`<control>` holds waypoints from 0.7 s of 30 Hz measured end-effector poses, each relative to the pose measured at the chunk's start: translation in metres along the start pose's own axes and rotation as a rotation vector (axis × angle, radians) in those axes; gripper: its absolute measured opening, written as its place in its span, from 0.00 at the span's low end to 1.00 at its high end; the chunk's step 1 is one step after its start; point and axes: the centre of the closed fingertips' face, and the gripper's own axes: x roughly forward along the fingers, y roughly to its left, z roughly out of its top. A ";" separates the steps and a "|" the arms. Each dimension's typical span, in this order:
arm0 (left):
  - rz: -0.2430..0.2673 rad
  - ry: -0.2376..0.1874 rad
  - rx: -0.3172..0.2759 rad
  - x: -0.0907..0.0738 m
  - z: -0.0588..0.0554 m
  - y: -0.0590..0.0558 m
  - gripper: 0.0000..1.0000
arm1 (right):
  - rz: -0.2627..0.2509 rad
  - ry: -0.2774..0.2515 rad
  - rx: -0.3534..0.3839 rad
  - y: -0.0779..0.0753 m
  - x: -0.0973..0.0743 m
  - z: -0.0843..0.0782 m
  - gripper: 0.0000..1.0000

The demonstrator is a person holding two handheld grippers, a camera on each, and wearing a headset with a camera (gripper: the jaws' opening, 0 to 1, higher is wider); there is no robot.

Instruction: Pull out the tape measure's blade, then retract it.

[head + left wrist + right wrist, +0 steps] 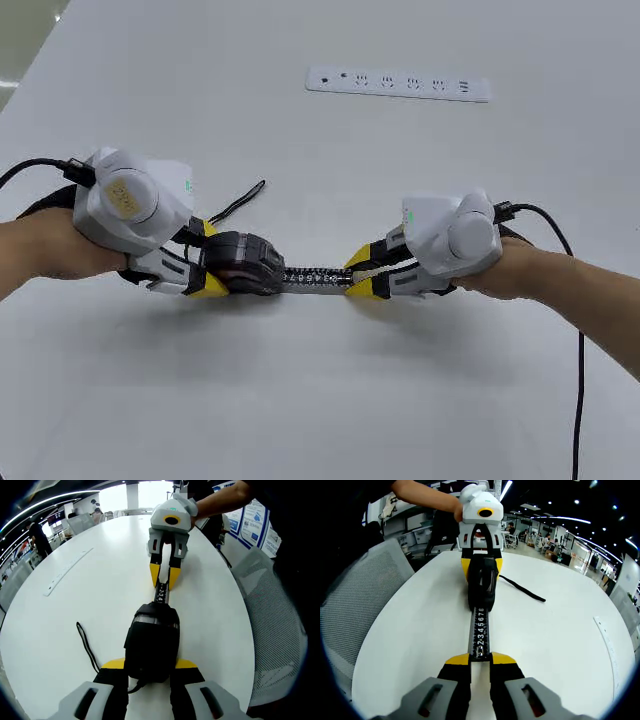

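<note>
A black tape measure (pixel 243 263) lies on the white table (pixel 330 160), its case clamped between the yellow-tipped jaws of my left gripper (pixel 212 258). In the left gripper view the case (pixel 151 642) sits right in front of the jaws. A short length of numbered blade (pixel 316 277) runs out to my right gripper (pixel 358 273), which is shut on the blade's end. The right gripper view shows the blade (pixel 480 632) with printed digits leading back to the case (pixel 482 583). The case's black wrist strap (pixel 238 201) trails on the table behind it.
A white power strip (pixel 398 83) lies at the far side of the table. Black cables (pixel 577 340) run from both grippers. Mesh office chairs (pixel 277 625) stand beside the table's edge, and an open office lies beyond.
</note>
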 end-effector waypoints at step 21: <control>-0.003 -0.004 0.000 0.000 0.001 0.000 0.29 | -0.005 0.018 0.010 0.002 -0.019 -0.016 0.11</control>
